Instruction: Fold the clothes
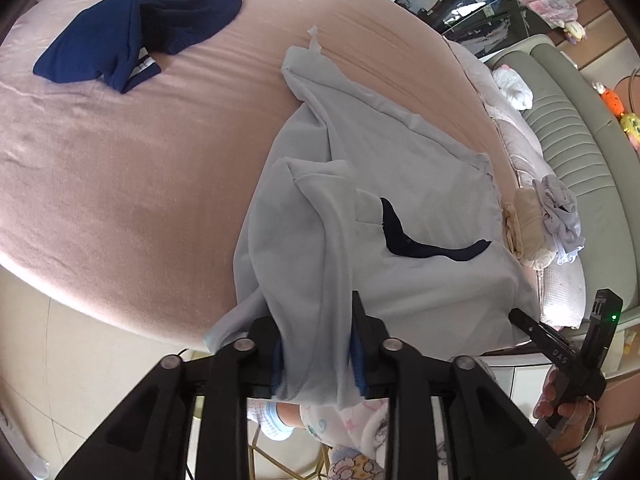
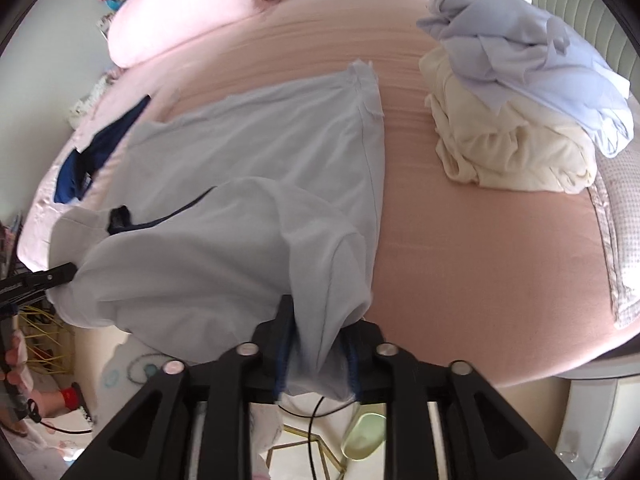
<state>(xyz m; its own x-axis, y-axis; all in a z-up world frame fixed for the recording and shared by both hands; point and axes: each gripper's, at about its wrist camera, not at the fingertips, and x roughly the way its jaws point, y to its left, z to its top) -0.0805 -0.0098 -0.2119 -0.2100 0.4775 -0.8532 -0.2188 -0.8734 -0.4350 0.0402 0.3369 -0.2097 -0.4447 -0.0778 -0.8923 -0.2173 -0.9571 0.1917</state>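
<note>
Your grey shirt [image 1: 400, 184] lies across the near edge of the bed [image 1: 120, 168], its far hem reaching toward the middle of the mattress and its near end lifted off the edge, a dark collar band [image 1: 420, 246] showing on top where one layer is turned back. Your left gripper [image 1: 316, 360] is clamped on a bunched fold of that near end, cloth filling the gap between its blue pads, and your right gripper [image 2: 320, 360] is pinched on the other near corner the same way, so both tools carry fabric rather than standing free. This looks like the first fold: you have the near end in both tools and it seems ready to be carried over the body of the shirt. The next move likely calls for raising both corners evenly, keeping the cloth taut between them, and laying them down toward the far hem so the edges meet squarely; the loose turned-back layer may wrinkle if you go unevenly. Further out, a navy garment [image 1: 132, 40] rests near the far left edge, and a cream and lilac pile [image 2: 516, 112] sits by the right edge, beside the padded headboard [image 1: 572, 132].
</note>
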